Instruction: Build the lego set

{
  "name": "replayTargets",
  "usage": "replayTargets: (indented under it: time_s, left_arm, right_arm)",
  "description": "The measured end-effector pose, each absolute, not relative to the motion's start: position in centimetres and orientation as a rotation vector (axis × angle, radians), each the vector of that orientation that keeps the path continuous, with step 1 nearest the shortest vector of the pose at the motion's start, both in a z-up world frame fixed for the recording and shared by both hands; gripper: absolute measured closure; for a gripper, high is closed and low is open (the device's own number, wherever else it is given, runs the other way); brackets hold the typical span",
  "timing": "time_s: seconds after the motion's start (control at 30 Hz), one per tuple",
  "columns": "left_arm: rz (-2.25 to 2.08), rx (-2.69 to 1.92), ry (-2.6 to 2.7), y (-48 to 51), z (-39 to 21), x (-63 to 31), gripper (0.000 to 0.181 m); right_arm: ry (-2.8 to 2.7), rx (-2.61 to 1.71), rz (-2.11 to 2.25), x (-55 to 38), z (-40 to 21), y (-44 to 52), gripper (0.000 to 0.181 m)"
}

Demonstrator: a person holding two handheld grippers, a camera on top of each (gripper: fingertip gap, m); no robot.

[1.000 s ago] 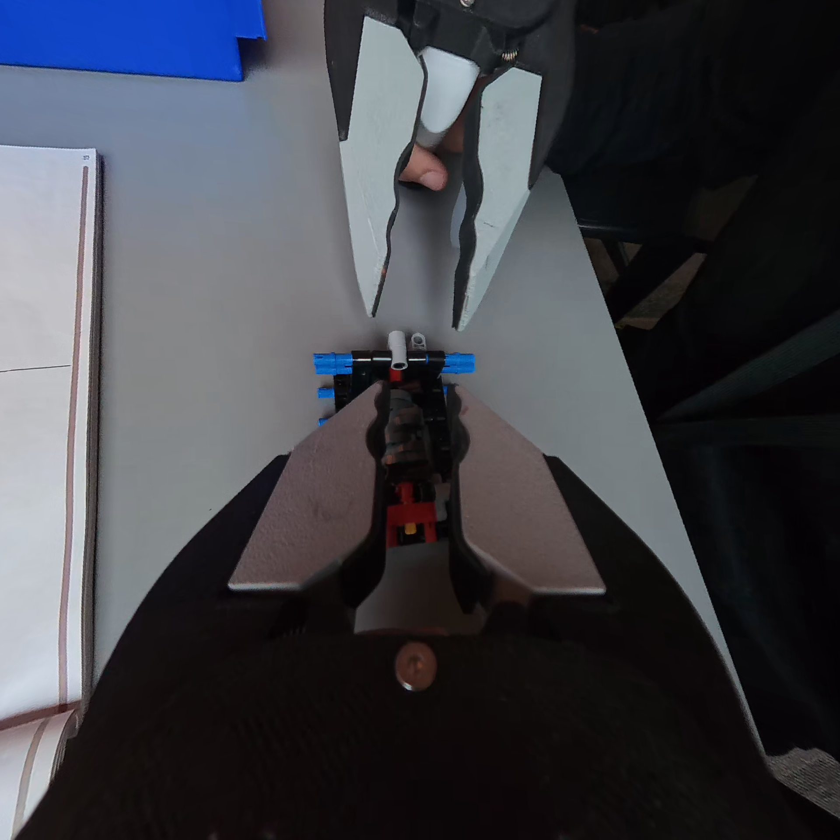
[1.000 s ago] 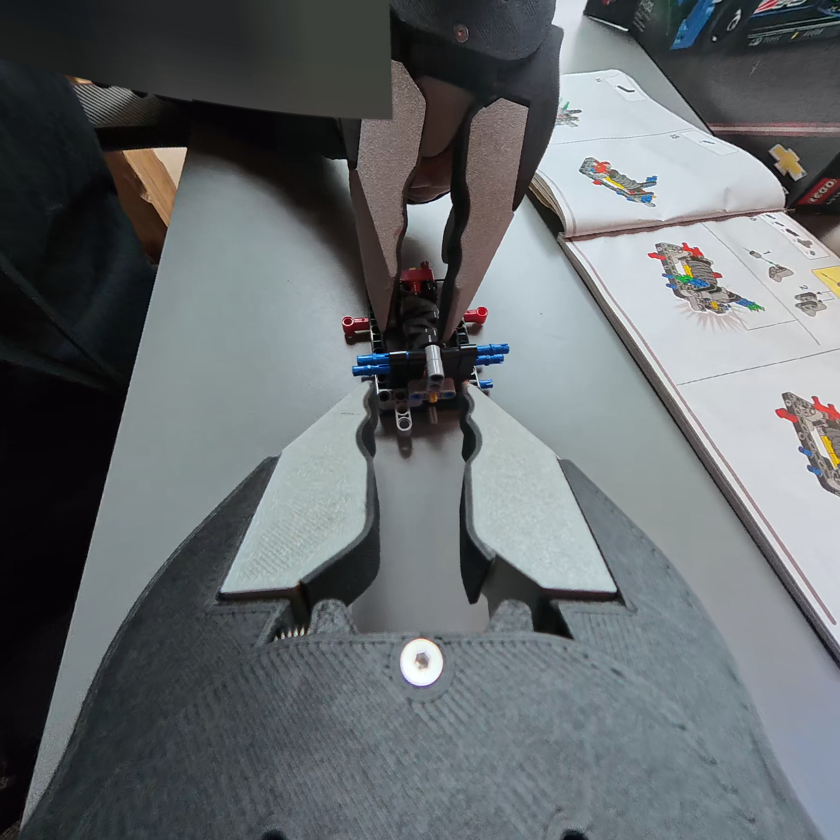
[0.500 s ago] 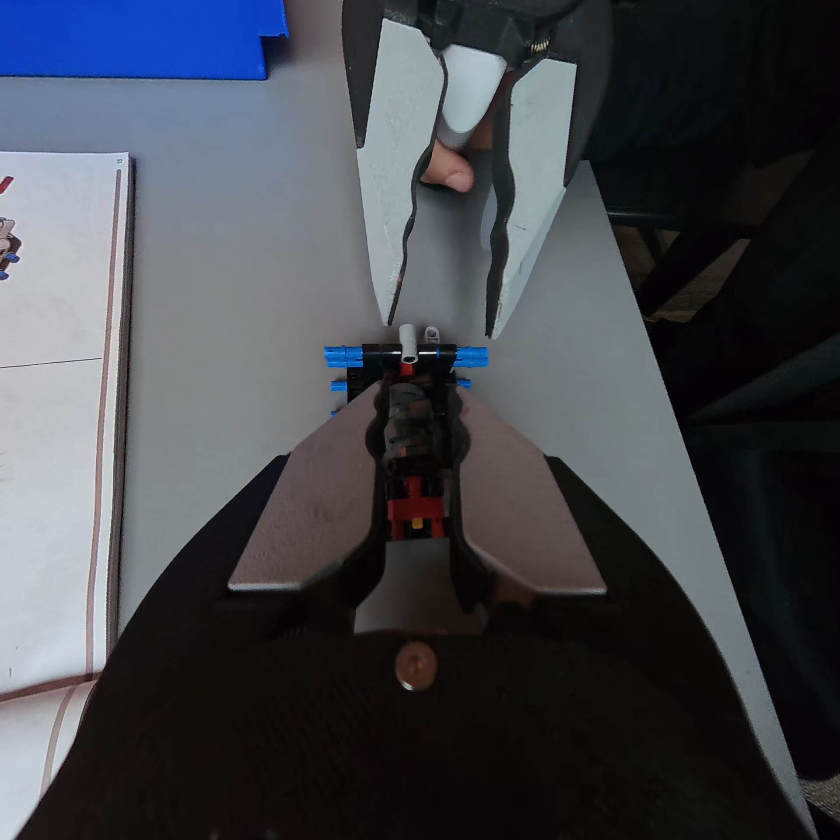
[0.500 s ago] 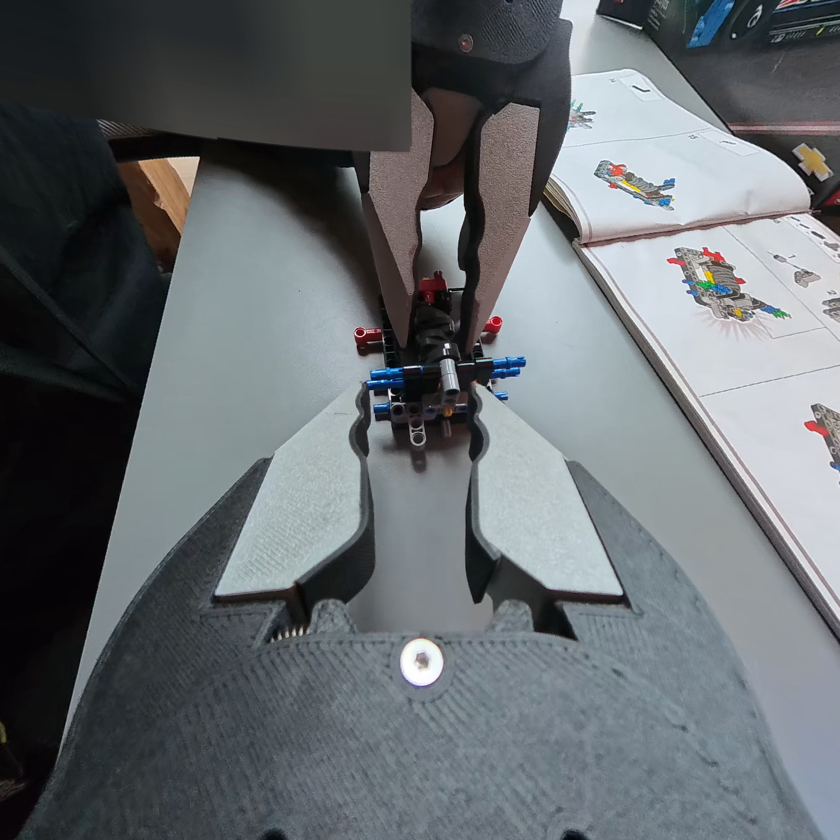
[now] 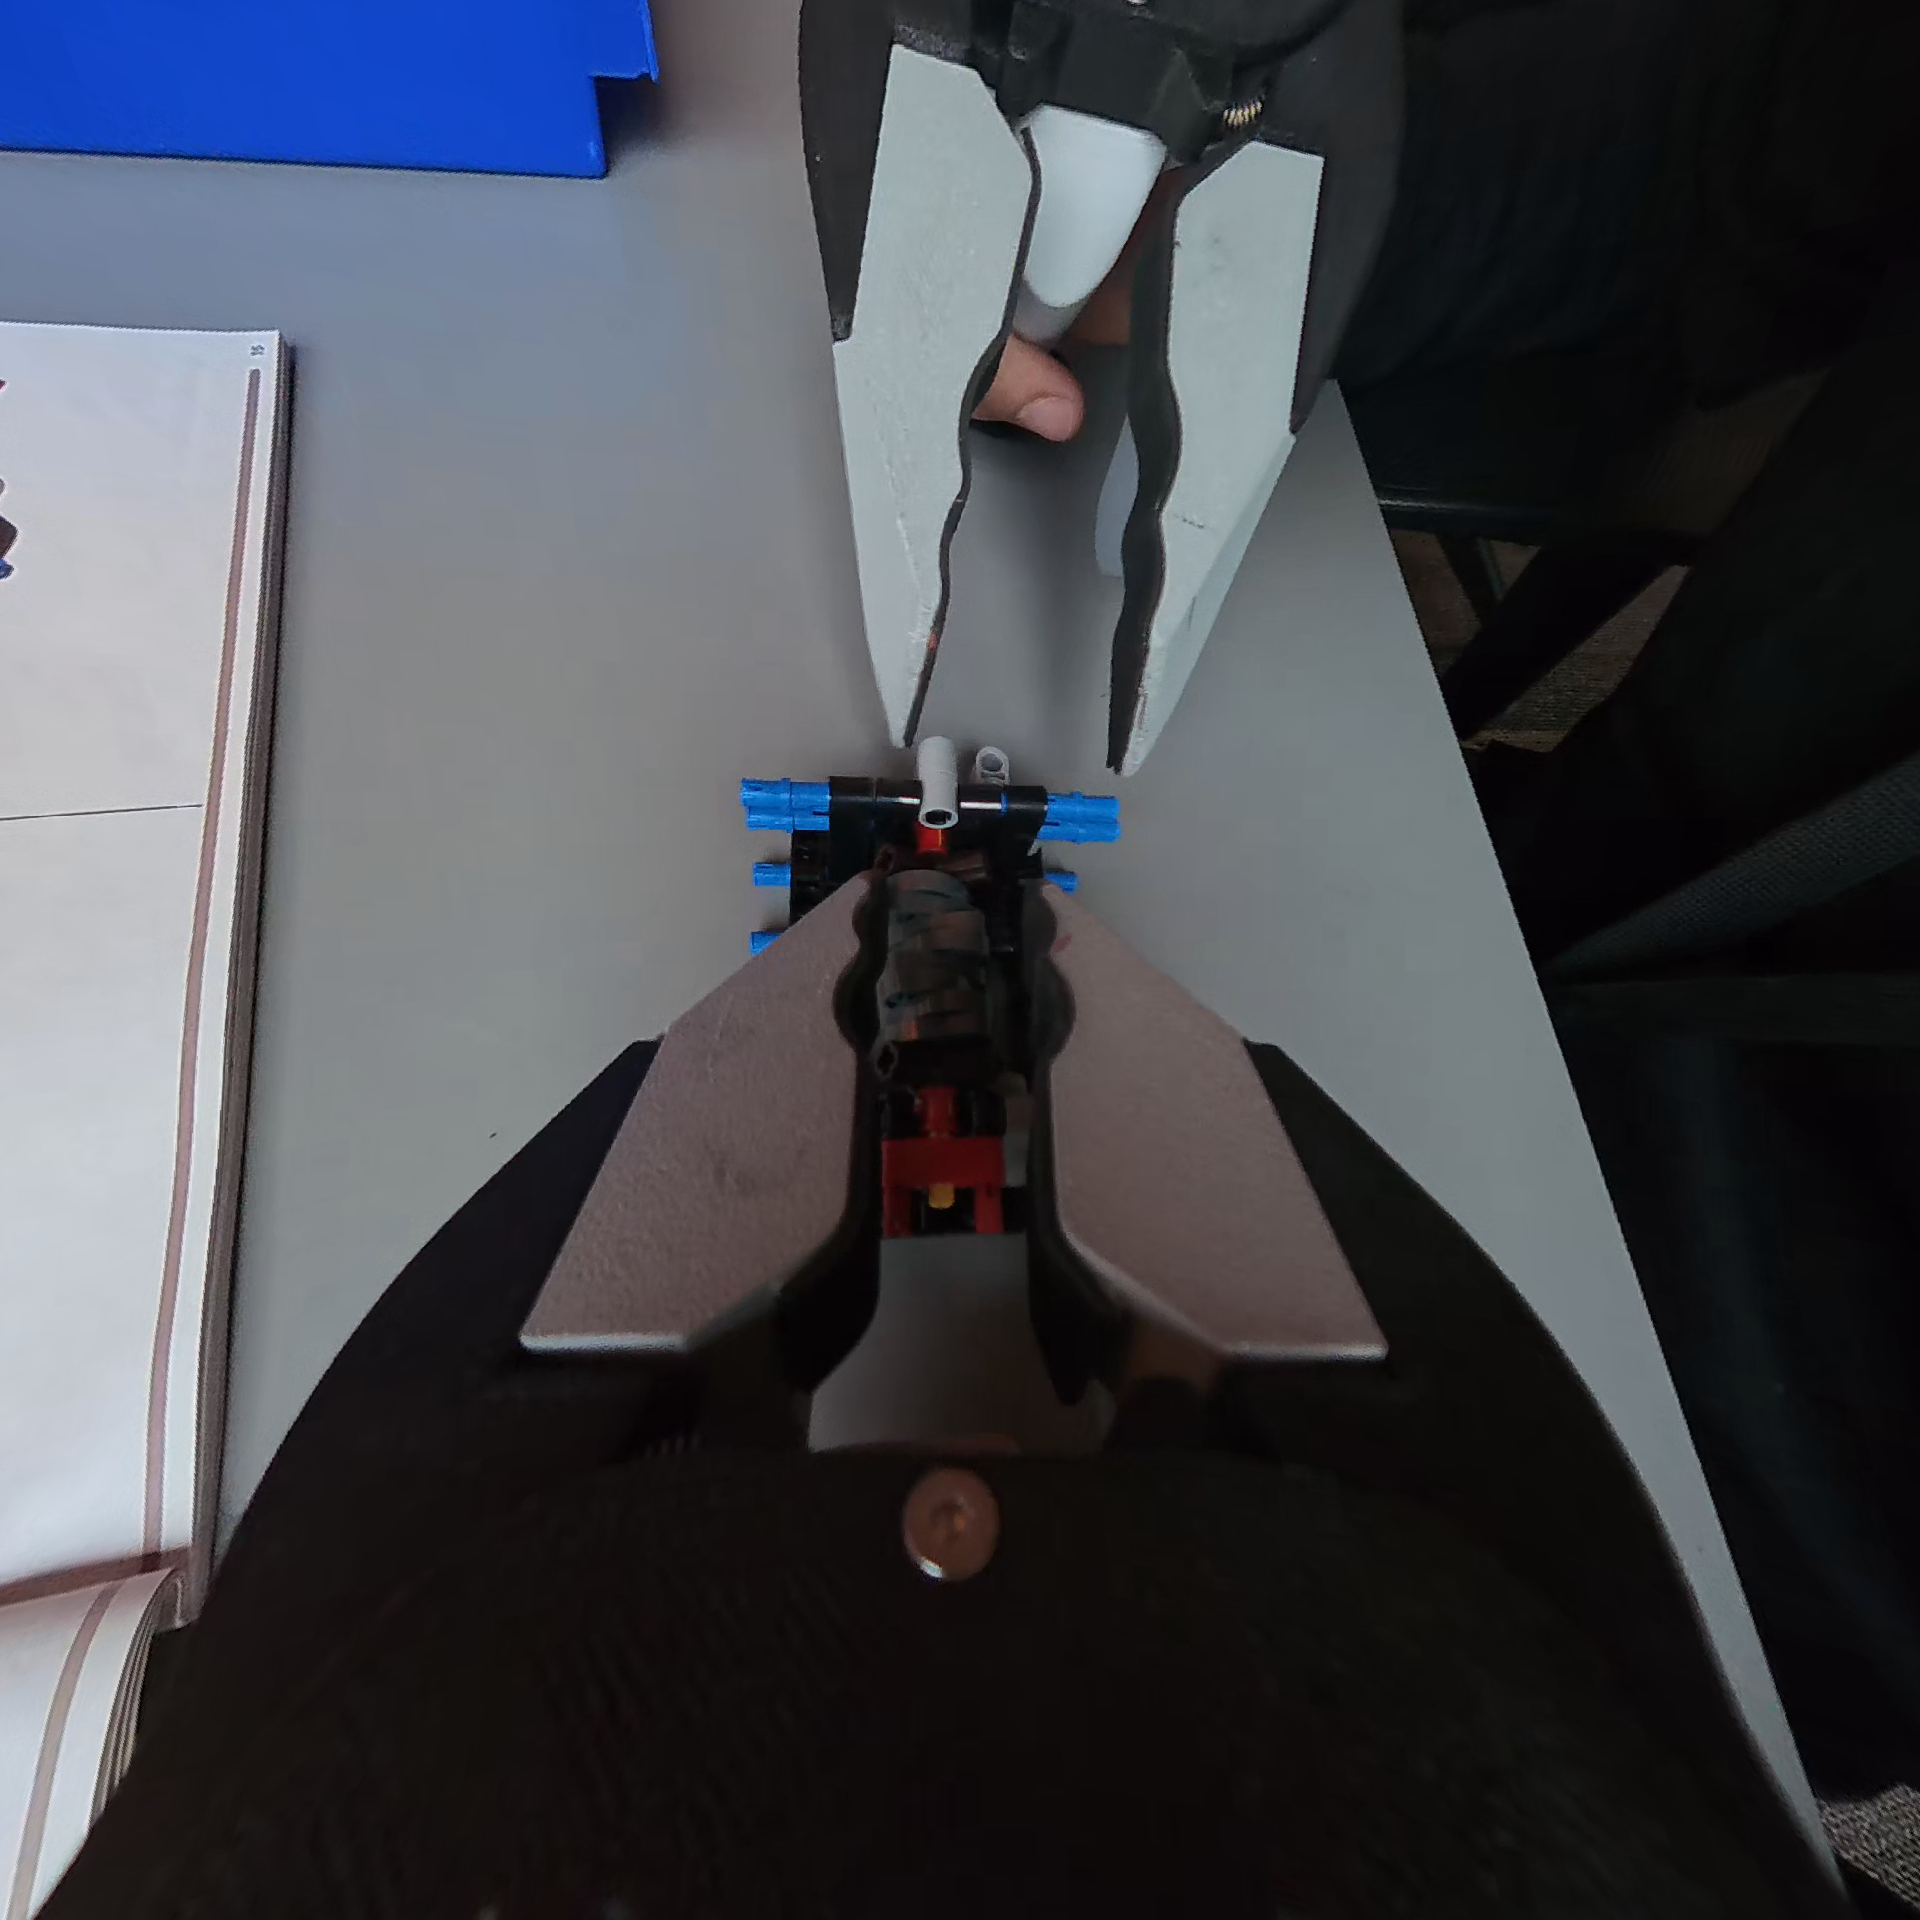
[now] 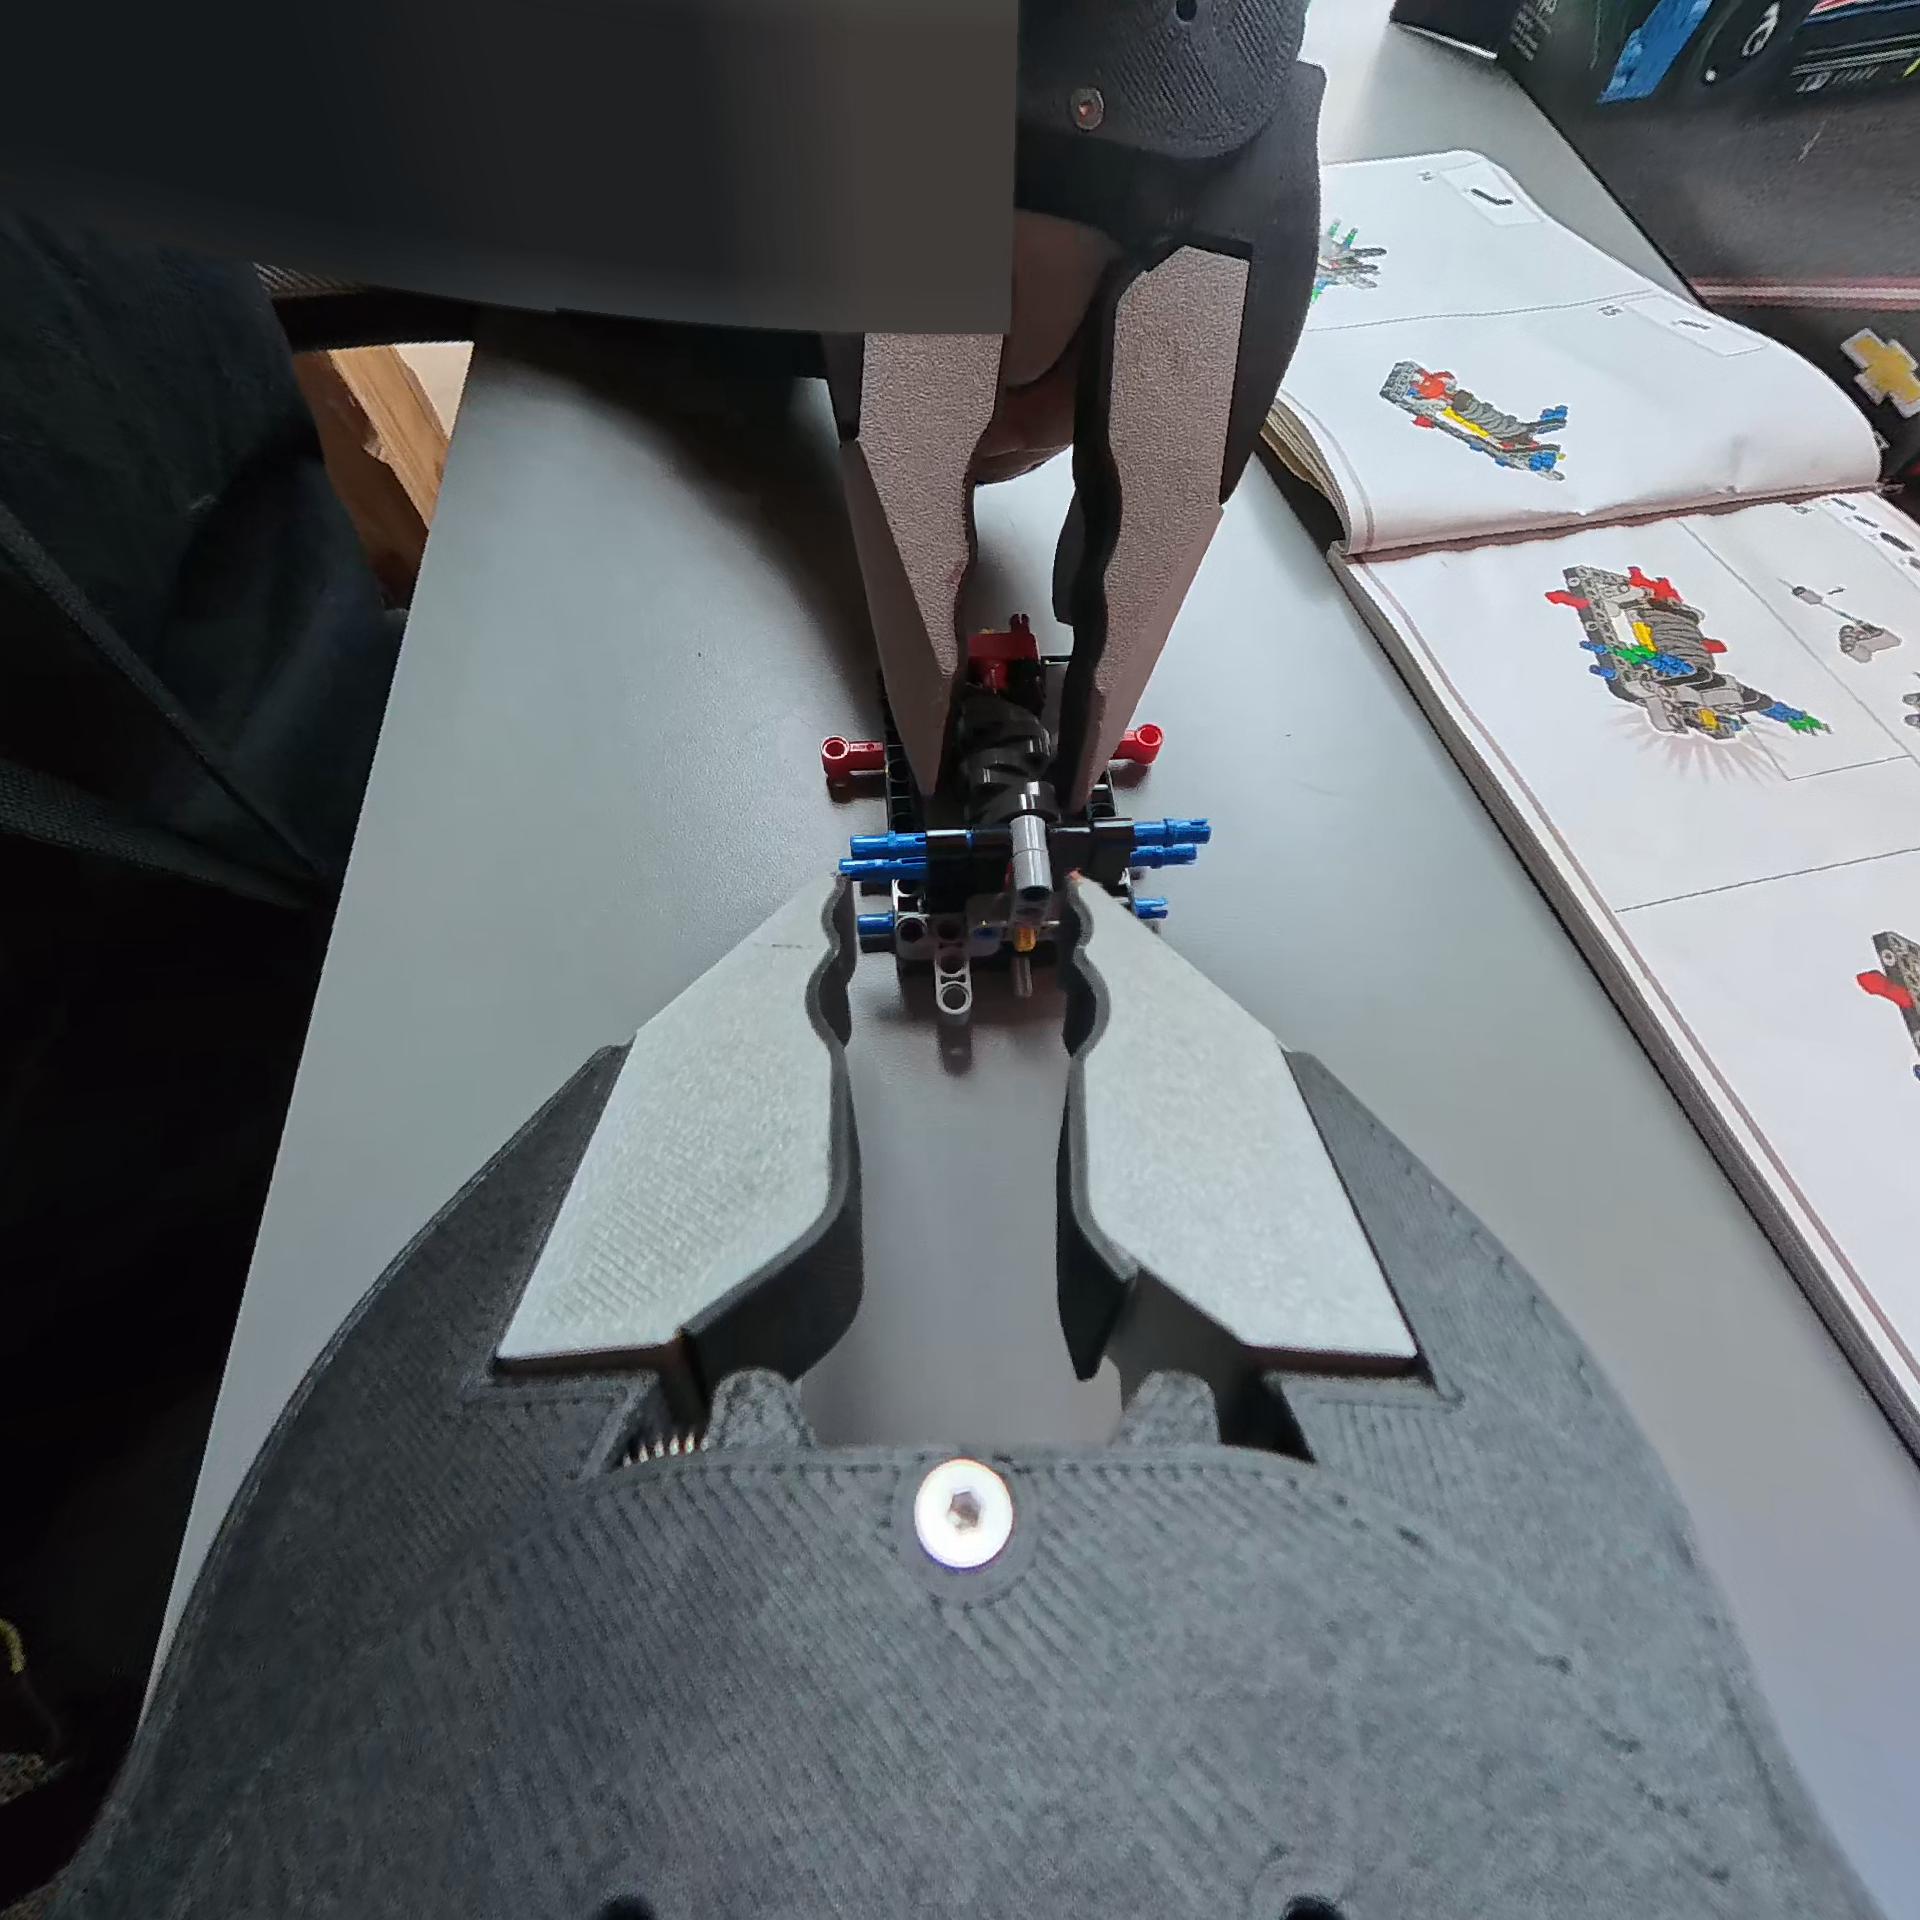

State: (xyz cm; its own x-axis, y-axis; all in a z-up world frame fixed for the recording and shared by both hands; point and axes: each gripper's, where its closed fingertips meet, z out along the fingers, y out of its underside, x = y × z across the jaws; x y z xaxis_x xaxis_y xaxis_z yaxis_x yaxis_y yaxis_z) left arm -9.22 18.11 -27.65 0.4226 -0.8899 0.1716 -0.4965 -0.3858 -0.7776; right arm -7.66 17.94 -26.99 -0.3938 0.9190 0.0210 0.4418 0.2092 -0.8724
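Lego chassis [image 5: 940,971] on grey tabletop [image 5: 540,644], clamped by left hand-held gripper [image 5: 948,894], right hand-held gripper [image 6: 961,904] spread wide, empty, tips flanking its near end.

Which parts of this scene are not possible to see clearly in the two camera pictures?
- Left wrist view: the sides of the lego assembly are covered by the left gripper fingers clamping it.
- Left wrist view: the instruction booklet is cut by the left edge.
- Right wrist view: a mosaic patch hides the upper left.
- Right wrist view: whether the open right gripper touches the assembly cannot be told.
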Motion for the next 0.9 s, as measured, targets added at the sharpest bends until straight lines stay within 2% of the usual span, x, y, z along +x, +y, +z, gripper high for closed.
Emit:
replayTargets:
  time_s: [0.33,0.7,0.77,0.9]
  left_arm:
    - [-0.766,-2.028,1.160,18.0,-27.1,-9.9,0.158]
    - [-0.881,-2.035,1.075,17.8,-27.1,-10.5,0.157]
    - [-0.893,-2.037,1.076,17.7,-27.1,-10.0,0.152]
    - [-0.892,-2.021,1.050,17.8,-26.6,-8.9,0.139]
  right_arm:
    - [-1.919,-1.258,1.097,-7.1,-26.9,18.7,0.148]
    - [-1.884,-1.314,1.151,-7.5,-26.6,18.0,0.134]
    - [-1.897,-1.303,1.173,-7.5,-26.5,17.5,0.130]
    - [-1.897,-1.315,1.141,-7.9,-26.8,17.4,0.132]
